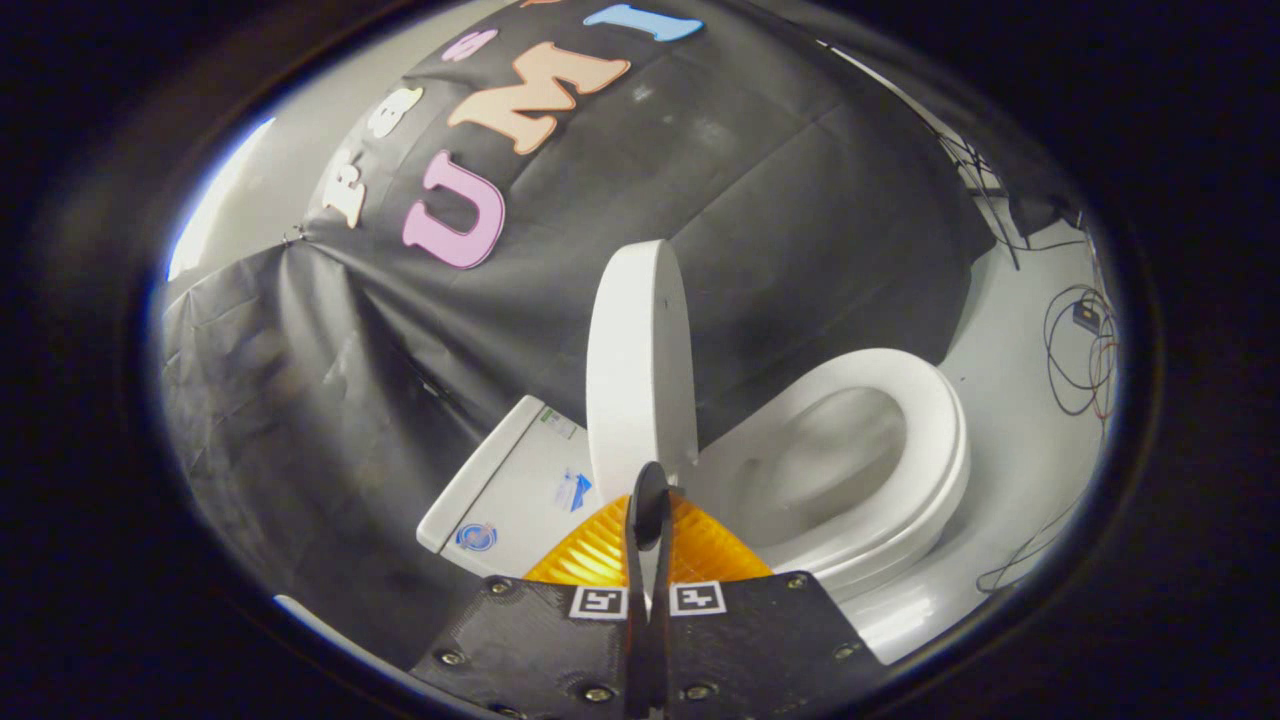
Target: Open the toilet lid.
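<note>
Gripper view: tongs (649, 500) closed, empty, just before raised toilet lid (640, 360)

We see the white toilet lid (640, 370) raised, standing nearly upright on its hinge edge, edge-on to us so that it shows as a tall, narrow oval. It rises between the flat-topped cistern (520, 490) on one side and the open seat ring (900, 450) and bowl on the other. Its lower end sits just beyond the tips of the closed fingers (650, 490).
</note>
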Demonstrator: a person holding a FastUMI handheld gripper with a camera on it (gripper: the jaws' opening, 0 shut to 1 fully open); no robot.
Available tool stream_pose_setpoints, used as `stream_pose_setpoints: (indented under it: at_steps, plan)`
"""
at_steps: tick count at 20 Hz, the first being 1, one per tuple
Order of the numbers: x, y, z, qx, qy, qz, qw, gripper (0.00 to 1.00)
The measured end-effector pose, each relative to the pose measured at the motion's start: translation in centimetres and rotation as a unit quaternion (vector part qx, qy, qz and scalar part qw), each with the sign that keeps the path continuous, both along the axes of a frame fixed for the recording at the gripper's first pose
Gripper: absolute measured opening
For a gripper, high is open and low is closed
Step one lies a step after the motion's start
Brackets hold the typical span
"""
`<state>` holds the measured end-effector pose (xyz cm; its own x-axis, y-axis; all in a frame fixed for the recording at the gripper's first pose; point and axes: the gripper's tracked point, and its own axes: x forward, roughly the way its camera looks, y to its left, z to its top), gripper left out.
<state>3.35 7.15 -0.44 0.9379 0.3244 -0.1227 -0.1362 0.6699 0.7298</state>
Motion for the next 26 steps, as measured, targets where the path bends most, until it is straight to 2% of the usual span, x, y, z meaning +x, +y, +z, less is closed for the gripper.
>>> stream_pose_setpoints:
  at_steps: [26]
  plan:
    - [0.0, 4.7, 3.8, -0.002, -0.045, 0.044, 0.998, 0.01]
